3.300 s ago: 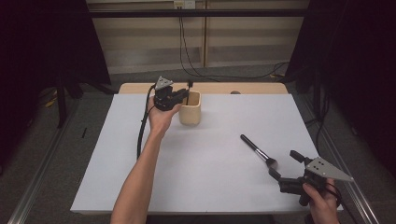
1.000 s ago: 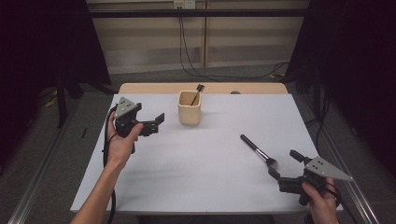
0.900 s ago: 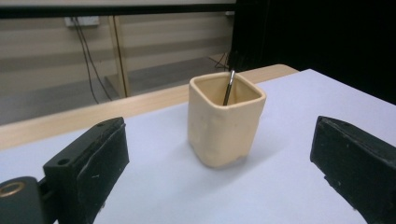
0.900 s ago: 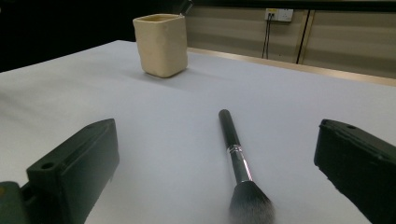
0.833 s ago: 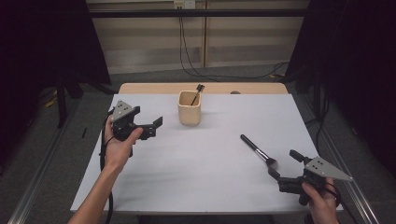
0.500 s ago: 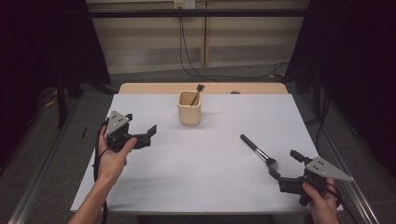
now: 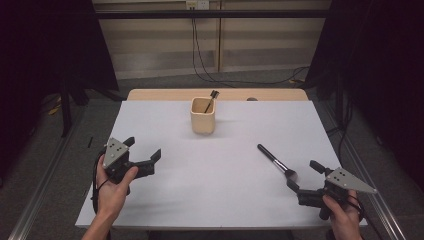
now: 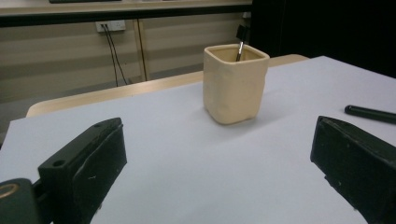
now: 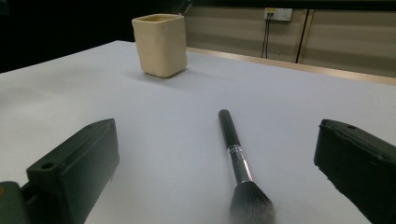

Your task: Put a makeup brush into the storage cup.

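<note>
Brush [image 7: 275, 162] lies just ahead of the right gripper [image 7: 303, 176] (spread wide, empty), bristles toward it, handle probably angled toward the cup [image 7: 203, 115].

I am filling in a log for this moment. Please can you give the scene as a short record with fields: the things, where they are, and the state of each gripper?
table: white top
cup: beige, upright, far middle of the table
thin brush: stands inside the cup, leaning
large brush: lies flat on the table, bristles toward the right gripper
left gripper: open, holds nothing, near left edge, points at the cup
right gripper: open, holds nothing, just short of the large brush's bristles
</note>
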`<state>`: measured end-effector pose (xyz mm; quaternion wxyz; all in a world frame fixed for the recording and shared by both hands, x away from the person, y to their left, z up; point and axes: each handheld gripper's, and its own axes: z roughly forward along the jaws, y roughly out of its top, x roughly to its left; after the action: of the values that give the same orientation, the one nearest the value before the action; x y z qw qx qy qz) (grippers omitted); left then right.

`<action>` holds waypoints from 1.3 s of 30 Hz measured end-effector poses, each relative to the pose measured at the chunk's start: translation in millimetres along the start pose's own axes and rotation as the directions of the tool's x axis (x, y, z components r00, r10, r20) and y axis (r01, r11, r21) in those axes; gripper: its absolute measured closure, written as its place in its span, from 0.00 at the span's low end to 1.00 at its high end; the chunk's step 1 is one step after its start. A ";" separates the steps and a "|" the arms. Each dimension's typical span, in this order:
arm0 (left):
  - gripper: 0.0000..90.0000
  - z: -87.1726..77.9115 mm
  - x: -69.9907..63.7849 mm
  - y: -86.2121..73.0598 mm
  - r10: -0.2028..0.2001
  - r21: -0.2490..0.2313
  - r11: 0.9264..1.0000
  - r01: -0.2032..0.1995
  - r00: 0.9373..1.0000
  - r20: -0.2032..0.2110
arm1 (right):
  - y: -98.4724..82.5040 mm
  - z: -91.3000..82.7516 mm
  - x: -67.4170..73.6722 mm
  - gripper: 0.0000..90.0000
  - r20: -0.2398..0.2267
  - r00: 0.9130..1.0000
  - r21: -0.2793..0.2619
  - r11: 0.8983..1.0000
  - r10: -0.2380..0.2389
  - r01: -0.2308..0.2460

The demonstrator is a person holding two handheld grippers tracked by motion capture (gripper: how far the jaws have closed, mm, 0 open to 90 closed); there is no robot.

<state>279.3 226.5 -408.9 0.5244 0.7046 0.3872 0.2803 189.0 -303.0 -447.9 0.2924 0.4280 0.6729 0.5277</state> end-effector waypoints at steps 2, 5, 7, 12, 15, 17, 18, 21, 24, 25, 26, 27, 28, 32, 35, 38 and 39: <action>0.04 -4.8 -3.0 -2.5 0.000 0.004 1.000 0.000 1.000 -0.003 | -0.1 0.0 -0.4 0.00 0.003 1.000 0.000 1.000 0.001 -0.001; 0.04 -12.3 -8.4 -6.6 -0.002 0.013 1.000 0.002 1.000 -0.005 | 0.2 -0.5 0.0 0.00 0.005 1.000 -0.002 1.000 0.008 -0.008; 0.04 -16.7 -10.9 -8.5 -0.008 0.021 1.000 0.008 1.000 -0.021 | 0.3 -0.5 0.0 0.00 0.007 1.000 -0.002 1.000 0.009 -0.009; 0.03 -24.7 -13.1 -14.1 -0.010 0.010 1.000 0.010 0.999 -0.031 | -0.1 -0.9 -0.2 0.00 0.013 1.000 0.002 1.000 0.004 -0.004; 0.03 -26.4 -10.5 -18.1 -0.012 0.023 1.000 0.013 0.999 -0.037 | -0.4 -2.4 -0.7 0.00 0.022 1.000 0.003 1.000 0.009 -0.009; 0.03 -29.7 -8.1 -21.1 -0.021 0.024 0.999 0.023 0.998 -0.053 | -0.7 -3.1 -0.7 0.00 0.029 0.999 0.005 1.000 0.016 -0.016; 0.03 -32.1 -7.0 -23.2 -0.028 0.025 0.999 0.030 0.998 -0.057 | -0.9 -3.7 -1.0 0.00 0.031 0.999 0.004 1.000 0.015 -0.015; 0.03 -42.8 -7.9 -32.4 -0.041 0.040 0.998 0.044 0.997 -0.064 | -1.2 -5.6 -1.5 0.00 0.038 0.999 0.005 1.000 0.016 -0.016; 0.04 -53.3 -10.0 -37.8 -0.045 0.047 0.998 0.048 0.997 -0.057 | -0.9 -6.5 -1.7 0.00 0.036 0.999 -0.001 1.000 0.016 -0.016; 0.04 -56.8 -11.1 -38.9 -0.035 0.053 0.998 0.038 0.997 -0.068 | -0.9 -6.0 -1.9 0.00 0.035 0.999 0.000 1.000 0.017 -0.017; 0.03 -60.1 -11.5 -40.6 -0.034 0.048 0.998 0.037 0.997 -0.068 | -0.8 -5.5 -2.2 0.00 0.035 0.999 0.000 1.000 0.017 -0.017; 0.03 -62.8 -11.7 -43.1 -0.037 0.048 0.998 0.041 0.997 -0.073 | -0.7 -5.4 -2.5 0.00 0.035 0.999 -0.004 1.000 0.017 -0.017; 0.03 -64.9 -11.9 -45.5 -0.039 0.042 0.998 0.042 0.996 -0.077 | -0.6 -5.5 -2.4 0.00 0.036 0.999 -0.007 1.000 0.023 -0.023; 0.04 -63.9 -10.0 -43.0 -0.029 0.023 0.999 0.031 0.998 -0.053 | 0.2 -6.2 -3.7 0.00 0.026 0.999 -0.012 1.000 0.019 -0.019; 0.04 -58.6 -8.2 -42.4 -0.037 0.027 0.999 0.038 0.998 -0.041 | 0.6 -8.0 -3.8 0.00 0.016 1.000 -0.016 1.000 0.018 -0.018; 0.04 -58.3 -9.8 -42.7 -0.029 0.032 0.999 0.031 0.999 -0.036 | 3.0 -9.4 -5.8 0.00 0.019 1.000 -0.028 0.999 0.023 -0.022; 0.03 -58.5 -9.8 -42.4 -0.032 0.025 0.999 0.033 0.999 -0.033 | 4.3 -9.9 -6.3 0.00 0.023 0.999 -0.029 0.999 0.025 -0.024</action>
<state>216.5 255.2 -432.2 0.5133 0.7003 0.4107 0.2784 184.7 -312.8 -441.5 0.3000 0.4382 0.6564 0.5359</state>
